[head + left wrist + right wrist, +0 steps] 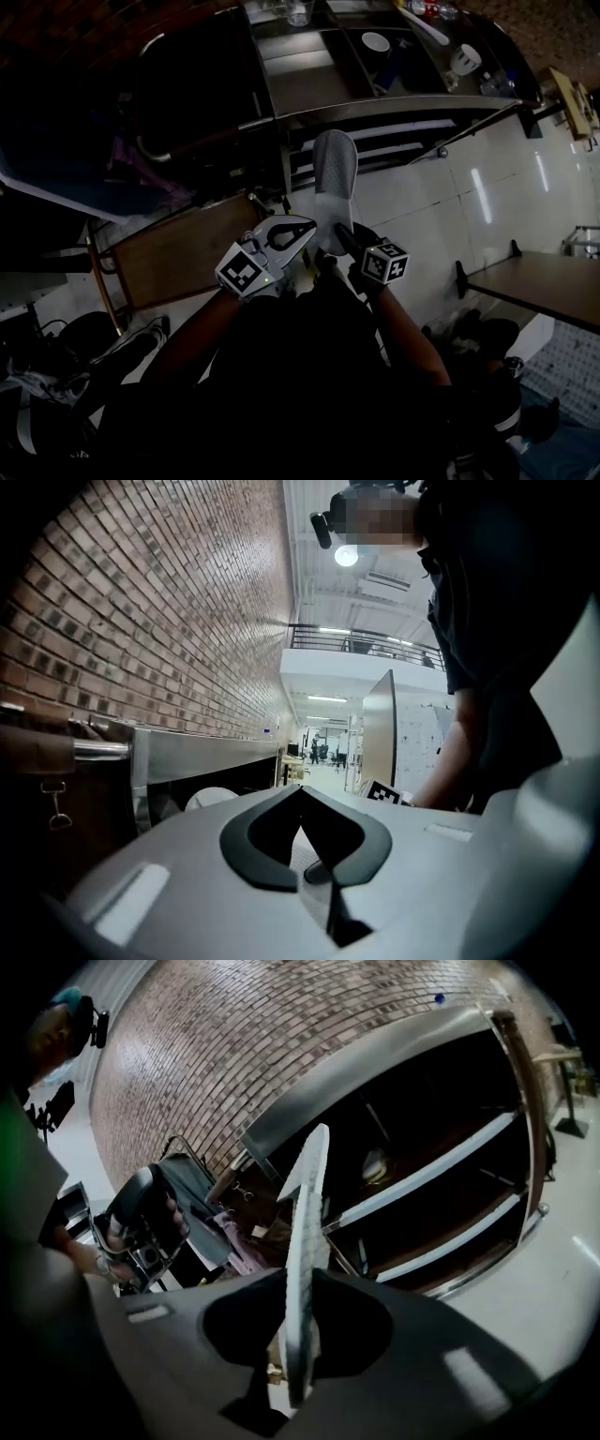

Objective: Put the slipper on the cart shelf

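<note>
Right gripper view puts the white slipper (307, 1241) squarely in the right gripper (300, 1326). It is clamped at its heel end between the two dark pads and stands on edge, so only its thin profile rises from the jaws towards the cart (441, 1166). In the head view the slipper (335, 178) is held in the air with its toe towards the cart's (394, 108) open shelves. It rests on none of them, and the pale tiled floor (441, 206) lies beneath it. The right gripper (342, 234) is black, and its marker cube (385, 262) faces up just behind the grip. The left gripper (298, 232), pale grey with its own marker cube (246, 272), sits just beside the slipper's heel on the left. Whether it touches the slipper cannot be told from above. In the left gripper view the left gripper's (314, 864) pads meet at their tips and clamp nothing. A pale textured patch shows through the hollow between them, but what it is cannot be made out. The right gripper view also catches the left gripper (141, 1218) off to the side, clear of the slipper, with a hand wrapped round its handle. The cart is stainless steel with a cluttered top that includes a white bowl (375, 41), and a brick wall (234, 1035) stands behind it. A wooden-topped stand (178, 248) stands to the left of the cart, and a table (544, 286) edges in at the right.
</note>
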